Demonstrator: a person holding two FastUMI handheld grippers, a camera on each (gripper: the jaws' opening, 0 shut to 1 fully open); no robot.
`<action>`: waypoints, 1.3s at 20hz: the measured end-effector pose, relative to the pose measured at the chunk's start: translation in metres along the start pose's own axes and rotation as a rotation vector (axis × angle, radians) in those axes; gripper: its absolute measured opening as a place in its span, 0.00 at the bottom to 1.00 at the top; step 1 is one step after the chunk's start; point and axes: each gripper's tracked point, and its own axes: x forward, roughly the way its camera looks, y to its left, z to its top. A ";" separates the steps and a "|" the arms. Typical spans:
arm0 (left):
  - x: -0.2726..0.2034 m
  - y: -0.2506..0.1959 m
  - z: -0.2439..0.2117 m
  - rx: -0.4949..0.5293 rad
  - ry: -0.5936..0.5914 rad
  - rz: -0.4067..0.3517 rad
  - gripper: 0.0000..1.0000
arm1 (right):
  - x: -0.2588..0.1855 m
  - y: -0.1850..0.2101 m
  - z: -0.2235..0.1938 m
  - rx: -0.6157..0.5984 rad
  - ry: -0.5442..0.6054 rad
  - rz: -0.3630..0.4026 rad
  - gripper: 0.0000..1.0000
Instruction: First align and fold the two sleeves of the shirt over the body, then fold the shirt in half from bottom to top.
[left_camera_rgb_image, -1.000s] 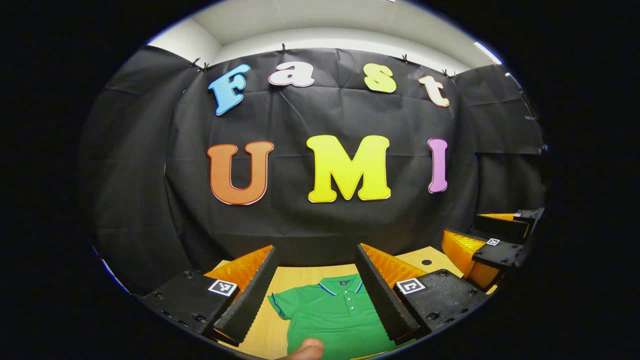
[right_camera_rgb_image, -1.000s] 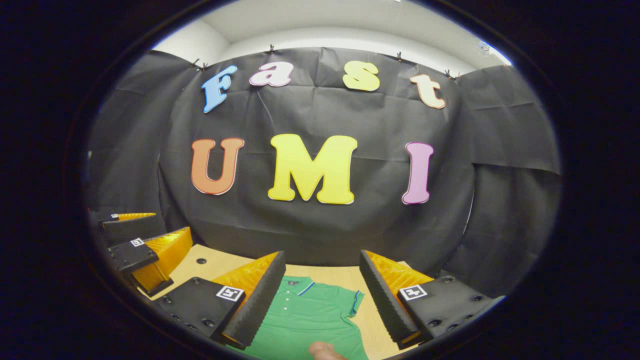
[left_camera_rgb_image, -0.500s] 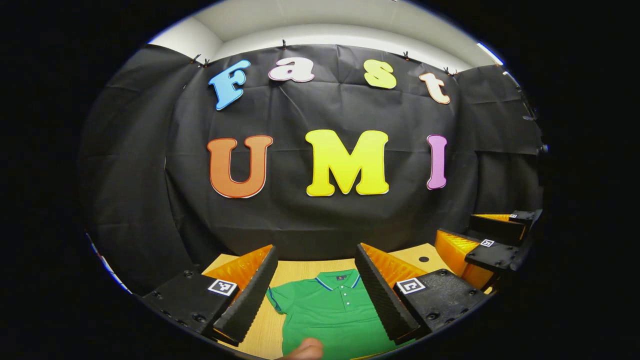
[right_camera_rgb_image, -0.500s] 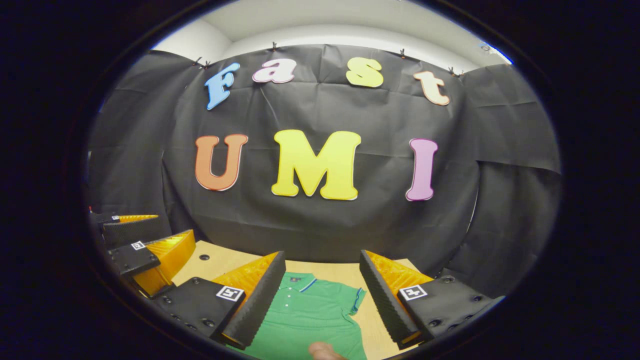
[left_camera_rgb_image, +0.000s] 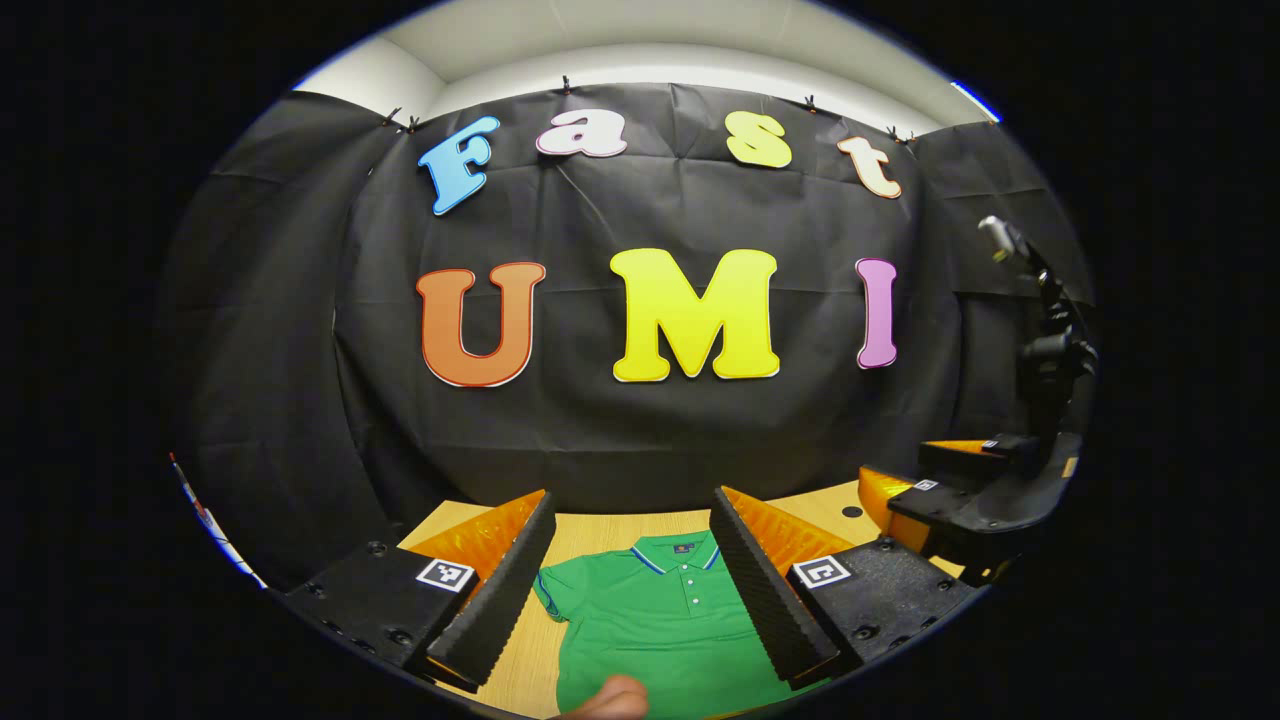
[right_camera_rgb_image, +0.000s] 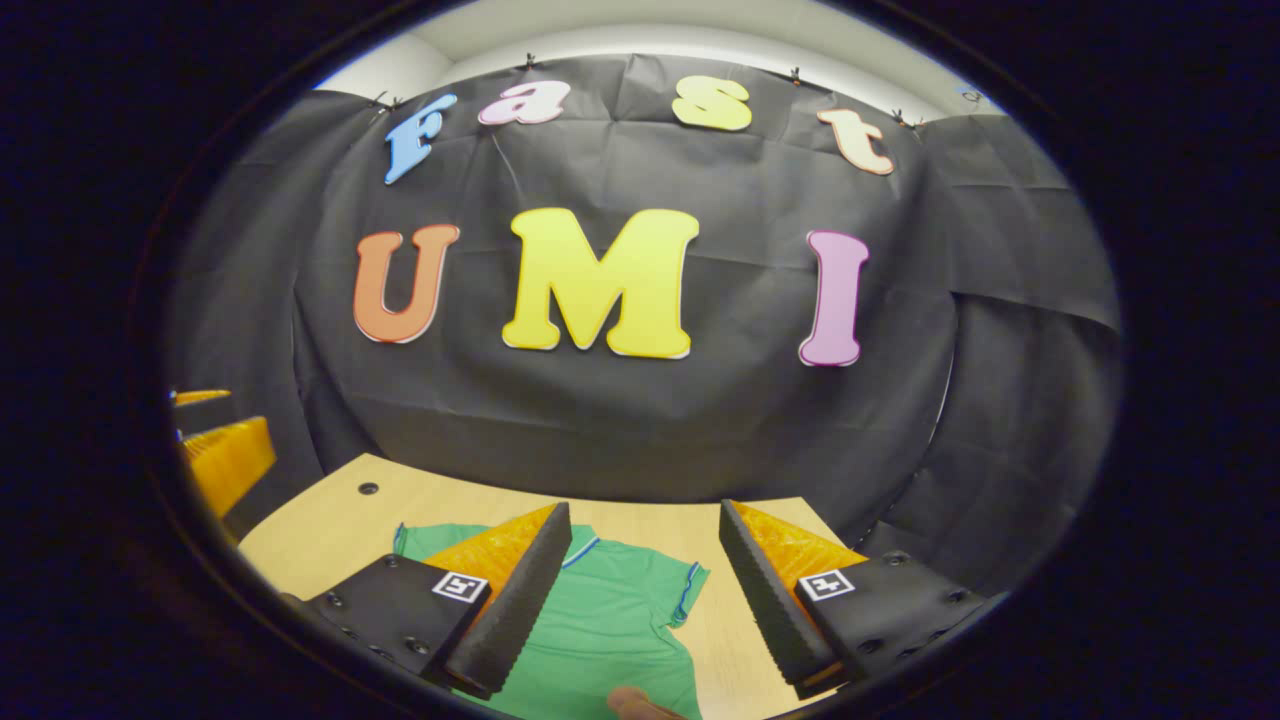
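Left gripper view: green polo shirt (left_camera_rgb_image: 660, 625) lies flat on the wooden bench (left_camera_rgb_image: 590, 535), collar toward the booth wall, hem toward the holder; long axis runs straight away from the camera. Left hand-held gripper (left_camera_rgb_image: 632, 585) hovers above the shirt, fingers spread wide, nothing between them; chest and collar sit in the gap. One short sleeve (left_camera_rgb_image: 553, 598) shows beside the near finger, spread outward. The other hand-held gripper shows at the far right edge (left_camera_rgb_image: 965, 490).

Right gripper view: right hand-held gripper (right_camera_rgb_image: 645, 595) also wide apart and empty, above the shirt's (right_camera_rgb_image: 610, 625) other side. The far sleeve (right_camera_rgb_image: 685, 590) lies in the gap just ahead and below, on the bench (right_camera_rgb_image: 330, 520).

Judgement: no fold made yet. Each sleeve lies forward and down from its own hand-held gripper; the right looks better lined up with its sleeve. A thumb tip (left_camera_rgb_image: 610, 698) shows at the bottom edge.
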 end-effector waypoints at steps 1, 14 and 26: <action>-0.001 -0.001 -0.001 0.001 0.001 0.004 1.00 | 0.015 -0.005 -0.010 0.003 0.019 -0.001 0.94; -0.025 0.011 -0.038 -0.001 0.128 0.195 0.99 | 0.179 -0.066 -0.195 0.126 0.410 -0.085 0.95; -0.052 0.028 -0.073 -0.028 0.236 0.315 1.00 | 0.219 -0.072 -0.257 0.142 0.562 -0.069 0.60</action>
